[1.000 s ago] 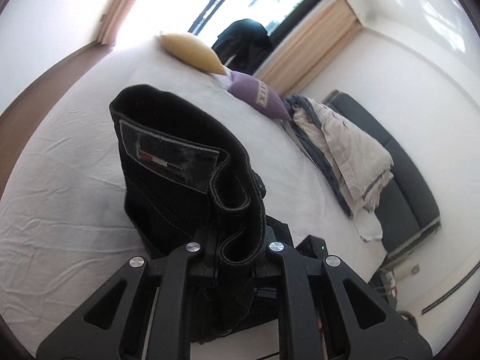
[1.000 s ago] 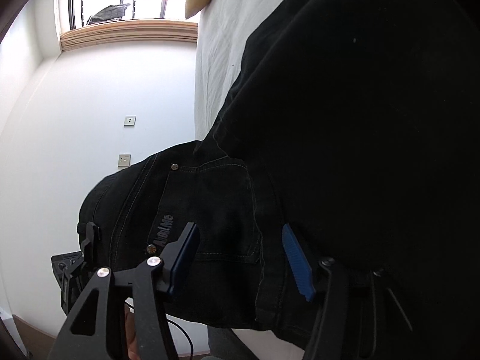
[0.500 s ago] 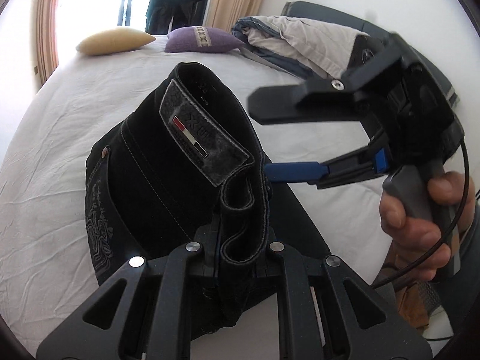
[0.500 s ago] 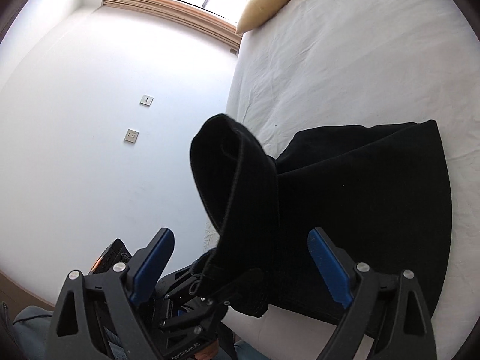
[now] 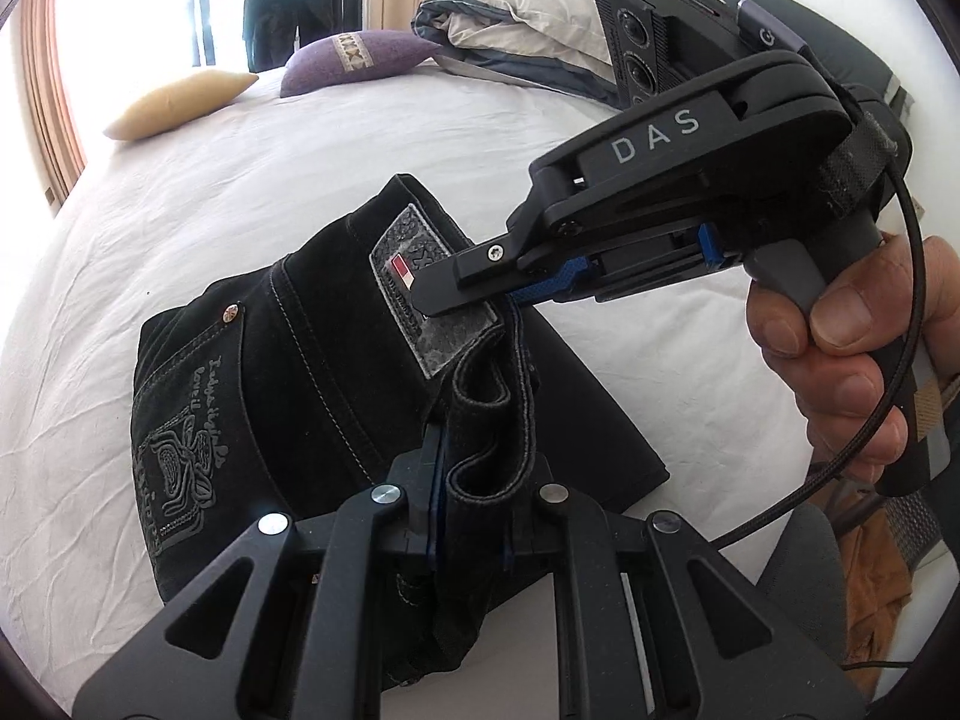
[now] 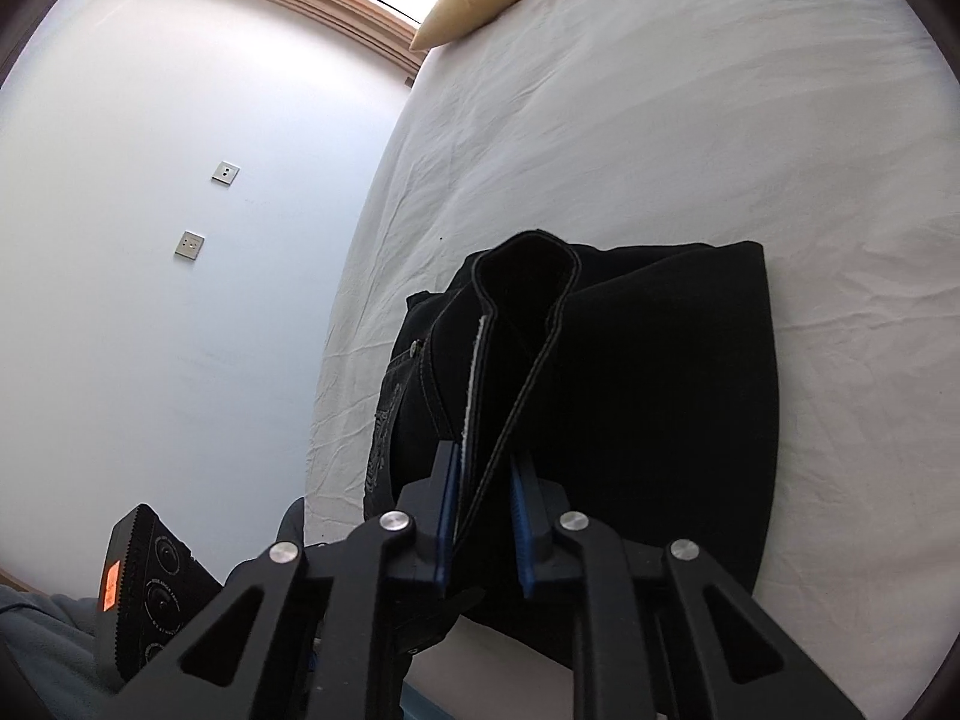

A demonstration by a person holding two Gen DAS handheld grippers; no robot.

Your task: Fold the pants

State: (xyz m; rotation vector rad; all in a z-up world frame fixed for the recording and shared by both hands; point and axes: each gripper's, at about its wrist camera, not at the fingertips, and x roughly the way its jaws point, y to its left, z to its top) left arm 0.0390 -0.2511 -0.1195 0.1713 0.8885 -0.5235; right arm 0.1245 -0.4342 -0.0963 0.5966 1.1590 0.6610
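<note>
My left gripper [image 5: 474, 498] is clamped tight on the bunched waistband of the black pants [image 5: 312, 396], which lie folded on the white bed sheet [image 5: 240, 180] with the back pocket and leather patch facing up. My right gripper [image 6: 485, 522] is closing on the waistband edge further along, blue pads [image 6: 523, 516] either side of the doubled hem with fabric between them; in the left wrist view its tips sit right at the patch. My right hand [image 5: 852, 360] wraps the handle.
</note>
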